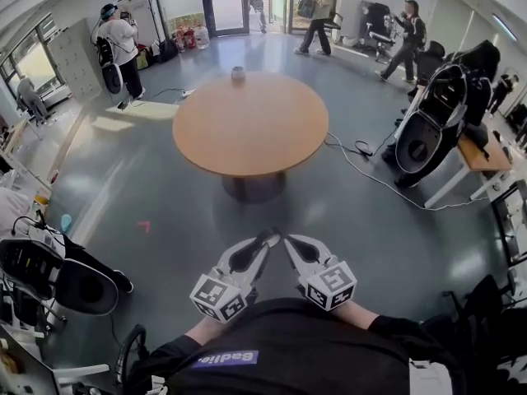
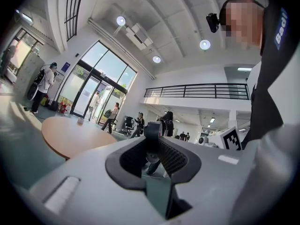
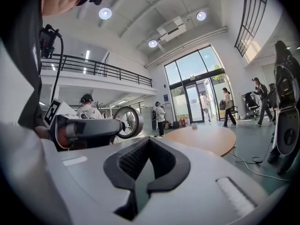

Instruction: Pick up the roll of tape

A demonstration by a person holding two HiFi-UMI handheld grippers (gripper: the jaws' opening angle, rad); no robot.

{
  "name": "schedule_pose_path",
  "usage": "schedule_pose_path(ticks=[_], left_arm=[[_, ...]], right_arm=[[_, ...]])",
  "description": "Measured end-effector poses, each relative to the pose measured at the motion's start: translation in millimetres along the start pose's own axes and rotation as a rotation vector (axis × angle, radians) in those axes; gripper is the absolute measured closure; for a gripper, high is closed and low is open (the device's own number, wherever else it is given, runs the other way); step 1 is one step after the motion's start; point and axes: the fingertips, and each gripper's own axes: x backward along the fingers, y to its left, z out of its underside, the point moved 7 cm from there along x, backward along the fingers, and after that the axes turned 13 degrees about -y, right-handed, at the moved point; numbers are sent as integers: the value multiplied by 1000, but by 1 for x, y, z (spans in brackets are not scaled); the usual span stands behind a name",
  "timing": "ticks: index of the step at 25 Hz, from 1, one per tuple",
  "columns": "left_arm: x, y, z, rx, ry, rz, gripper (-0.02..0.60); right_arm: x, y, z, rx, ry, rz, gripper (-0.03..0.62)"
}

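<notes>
Round table (image 1: 247, 130) with roll of tape (image 1: 238, 74) at far edge; left gripper (image 1: 269, 236), right gripper (image 1: 289, 239) closed, empty.

Round wooden table (image 1: 249, 126) — ctr of grey floor (image 1: 177, 208). Black office chair (image 1: 62, 280), near left. Cable (image 1: 385, 183), rt of table. Glass doors (image 1: 227, 3) — back wall; ppl (image 1: 120, 44) nearby.

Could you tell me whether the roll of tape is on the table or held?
On the table: the roll of tape sits near its far edge, untouched.
</notes>
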Motion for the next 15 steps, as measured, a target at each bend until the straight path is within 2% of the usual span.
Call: schedule_pose_path(ticks=[15], left_arm=[[-16,-24,9,-22,32,12,489]], right_arm=[[22,-14,-5,-12,6,2,591]])
